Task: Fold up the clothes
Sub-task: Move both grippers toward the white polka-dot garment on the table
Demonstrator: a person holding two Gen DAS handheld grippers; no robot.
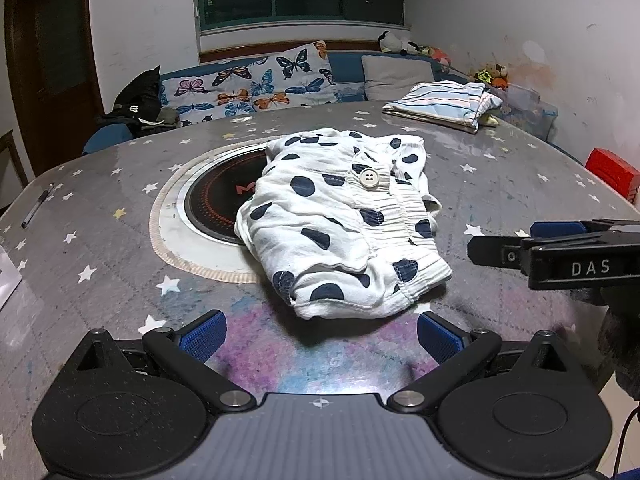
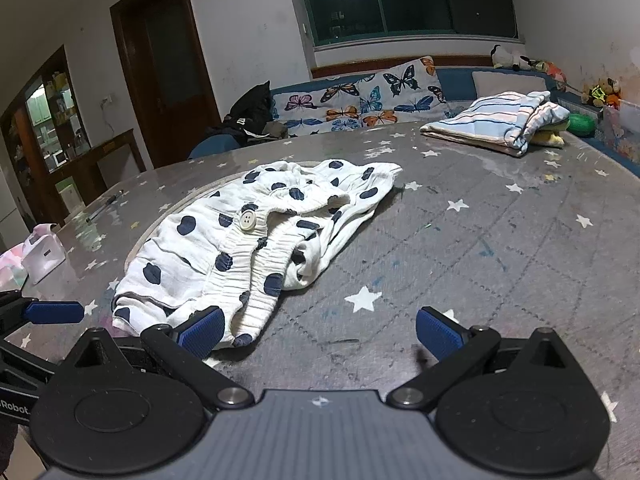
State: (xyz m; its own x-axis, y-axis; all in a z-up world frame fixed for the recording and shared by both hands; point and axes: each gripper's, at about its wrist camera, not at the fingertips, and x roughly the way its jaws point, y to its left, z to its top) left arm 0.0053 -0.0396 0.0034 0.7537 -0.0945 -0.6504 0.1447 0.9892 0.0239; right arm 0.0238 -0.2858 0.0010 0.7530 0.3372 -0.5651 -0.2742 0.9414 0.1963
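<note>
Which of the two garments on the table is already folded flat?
The striped garment at the far side is folded flat. The white one with dark dots, near the open tongs, lies crumpled.

White shorts (image 1: pixel 340 224) with navy dots; grey worktop (image 1: pixel 120 248) with white stars; folded garment (image 1: pixel 444 106) striped blue, white.

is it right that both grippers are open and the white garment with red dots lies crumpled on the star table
Not quite: the dots on the white cotton garment are dark navy, not red, as the left wrist view shows. Both the left gripper and right gripper are open.
</note>
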